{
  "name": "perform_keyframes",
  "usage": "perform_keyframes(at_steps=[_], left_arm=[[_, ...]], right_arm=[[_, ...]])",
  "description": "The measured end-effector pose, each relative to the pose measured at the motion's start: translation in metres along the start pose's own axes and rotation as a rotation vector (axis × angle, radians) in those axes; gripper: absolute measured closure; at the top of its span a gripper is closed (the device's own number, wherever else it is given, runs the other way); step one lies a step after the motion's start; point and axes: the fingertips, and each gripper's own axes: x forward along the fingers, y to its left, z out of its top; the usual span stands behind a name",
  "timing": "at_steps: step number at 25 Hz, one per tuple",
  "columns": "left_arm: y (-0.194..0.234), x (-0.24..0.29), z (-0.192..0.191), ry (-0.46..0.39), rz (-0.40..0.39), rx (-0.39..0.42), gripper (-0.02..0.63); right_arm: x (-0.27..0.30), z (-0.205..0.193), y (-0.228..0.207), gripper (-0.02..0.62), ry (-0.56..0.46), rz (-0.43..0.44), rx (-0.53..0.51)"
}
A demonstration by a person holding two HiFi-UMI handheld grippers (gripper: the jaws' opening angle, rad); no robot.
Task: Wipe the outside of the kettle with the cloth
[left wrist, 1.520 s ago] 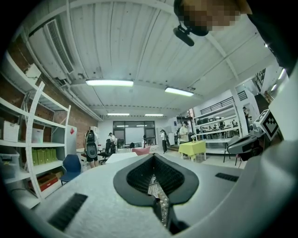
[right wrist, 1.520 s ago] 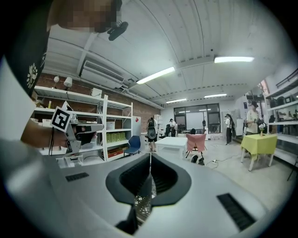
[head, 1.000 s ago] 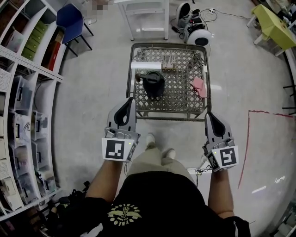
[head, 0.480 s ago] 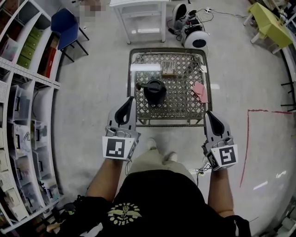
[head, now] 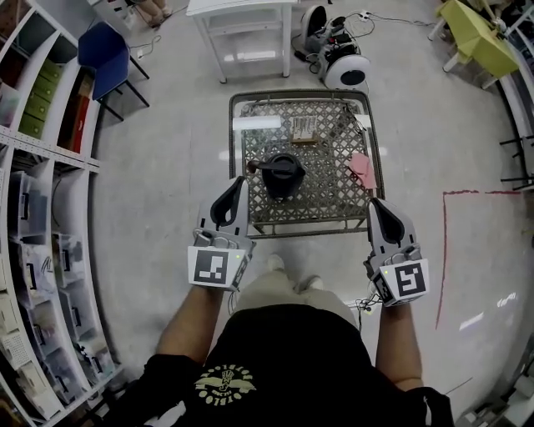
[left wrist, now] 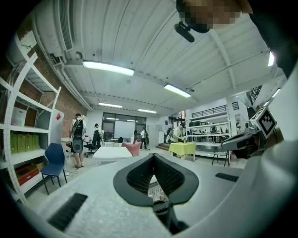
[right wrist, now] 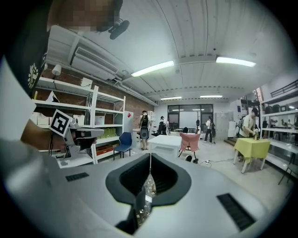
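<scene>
A black kettle (head: pixel 281 173) stands near the left front of a small lattice-topped table (head: pixel 309 232) in the head view. A pink cloth (head: pixel 362 169) lies by the table's right edge. My left gripper (head: pixel 240 180) is held in the air just short of the table's front left corner, fingertips together, holding nothing. My right gripper (head: pixel 373 203) hangs off the front right corner, also shut and empty. In the left gripper view the left gripper (left wrist: pixel 153 155) has its tips touching, with the lattice top showing through the loop below them. The right gripper (right wrist: pixel 150 155) looks the same in its own view.
A small box (head: pixel 303 128) sits at the back of the lattice table. Beyond it stand a white table (head: pixel 242 17) and a round white machine (head: pixel 346 71). Shelves (head: pixel 42 208) and a blue chair (head: pixel 104 54) line the left; a yellow-green table (head: pixel 480 37) is at far right. Red tape (head: pixel 442 250) marks the floor.
The table with the kettle has come nearer to me in the head view. Both grippers travelled forward with me, staying shut and side by side.
</scene>
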Motion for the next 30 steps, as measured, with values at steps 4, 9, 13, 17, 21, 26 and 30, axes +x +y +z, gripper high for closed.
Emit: perform_keyframes(at_steps=[4,9,13,17,21,26,30], left_arm=[[0.009,0.005,0.000,-0.005,-0.032,-0.004,0.611],[0.017,0.003,-0.006,0.003,-0.047,-0.019,0.610],[0.013,0.006,-0.013,0.019,-0.060,-0.018,0.611],[0.007,0.015,-0.015,0.029,-0.066,-0.013,0.611],[0.001,0.028,-0.025,0.062,-0.060,-0.011,0.611],[-0.006,0.053,-0.046,0.121,-0.052,-0.024,0.611],[-0.012,0.080,-0.067,0.169,-0.045,-0.026,0.611]], right_arm=[[0.002,0.007,0.006,0.583,-0.007,-0.032,0.006],[0.007,0.001,0.016,0.583,0.014,-0.038,0.019],[0.010,-0.002,0.014,0.583,0.025,-0.038,0.025],[0.015,0.001,0.003,0.583,0.002,-0.035,0.019],[0.025,-0.005,-0.012,0.583,0.020,-0.025,0.045],[0.048,-0.009,-0.034,0.583,0.040,0.014,0.035],[0.066,-0.012,-0.056,0.583,0.039,0.034,0.046]])
